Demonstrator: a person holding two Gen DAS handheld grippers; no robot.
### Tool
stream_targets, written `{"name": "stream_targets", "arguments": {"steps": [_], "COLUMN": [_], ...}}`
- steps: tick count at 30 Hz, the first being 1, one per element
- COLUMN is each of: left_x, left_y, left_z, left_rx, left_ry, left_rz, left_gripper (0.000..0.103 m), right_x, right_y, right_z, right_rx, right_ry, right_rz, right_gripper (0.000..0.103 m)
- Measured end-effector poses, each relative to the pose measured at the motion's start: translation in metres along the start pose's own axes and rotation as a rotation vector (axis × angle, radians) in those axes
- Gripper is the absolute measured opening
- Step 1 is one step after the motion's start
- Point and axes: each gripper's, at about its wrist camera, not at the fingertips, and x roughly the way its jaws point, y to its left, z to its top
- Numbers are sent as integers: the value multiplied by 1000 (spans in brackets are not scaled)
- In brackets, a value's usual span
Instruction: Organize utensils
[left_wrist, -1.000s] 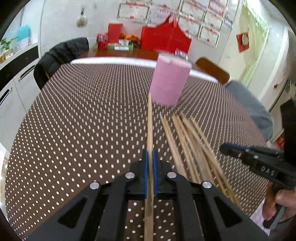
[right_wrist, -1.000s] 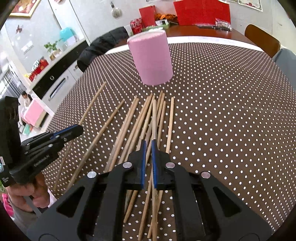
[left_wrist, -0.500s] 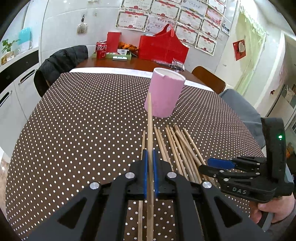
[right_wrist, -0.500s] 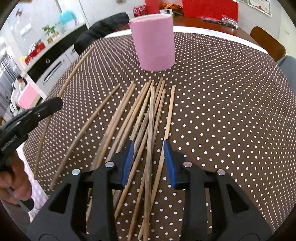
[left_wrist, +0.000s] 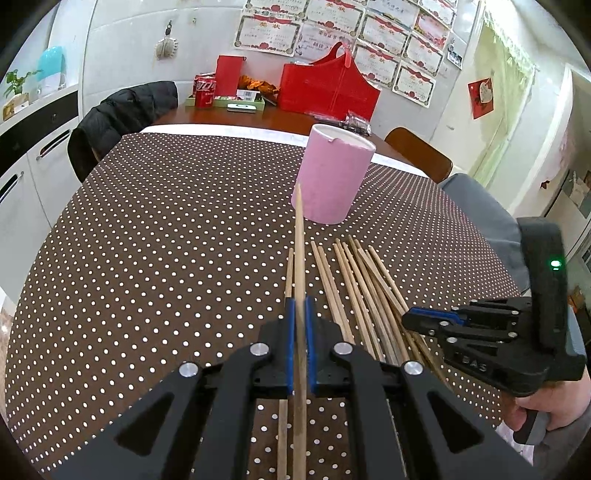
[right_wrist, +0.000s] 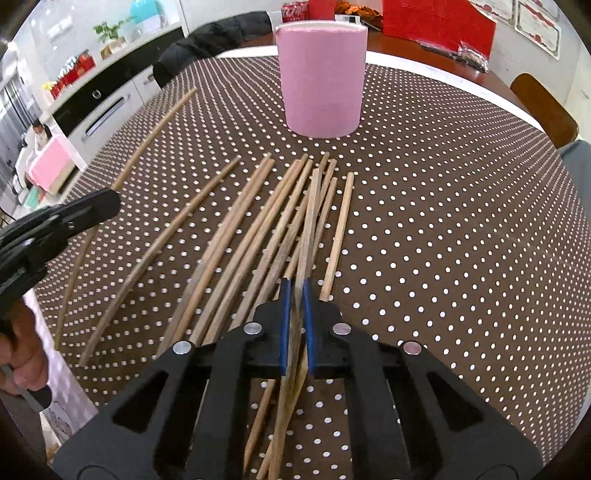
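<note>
The right gripper (right_wrist: 295, 291) had just spread its jaws over the loose chopsticks (right_wrist: 258, 236) on the dotted tabletop (right_wrist: 461, 240) and closed them again, now clamped on one chopstick (right_wrist: 308, 229) from the pile, so a second stick looked ready to lift. It pitched steeply down at the bundle. Beside it the left gripper (left_wrist: 300, 306) hovered above the tabletop, jaws together on a chopstick (left_wrist: 299, 236) aimed toward the pink cup (left_wrist: 332, 177) standing upright just beyond the pile.
</note>
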Motion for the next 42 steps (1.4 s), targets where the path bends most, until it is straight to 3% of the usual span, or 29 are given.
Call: {"name": "stream_targets", "arguments": {"steps": [7, 16, 26, 32, 42], "left_x": [-1, -8, -33, -35, -33], "left_y": [-2, -4, -20, -29, -30], "left_z": [0, 5, 56, 87, 113], "left_rx": [-1, -21, 12, 23, 7], "left_ry": [2, -39, -230, -299, -384], "left_rz": [1, -4, -74, -98, -150], "left_gripper": [6, 6, 6, 6, 6], "right_x": [6, -34, -92, -105, -124], "right_y": [0, -30, -48, -57, -48], "right_z": [6, -2, 18, 42, 62], "right_rx": [9, 139, 207, 193, 136], "right_ry": [6, -153, -442, -511, -598], "right_rz": [7, 127, 225, 233, 241], "right_gripper": [5, 5, 5, 5, 5]}}
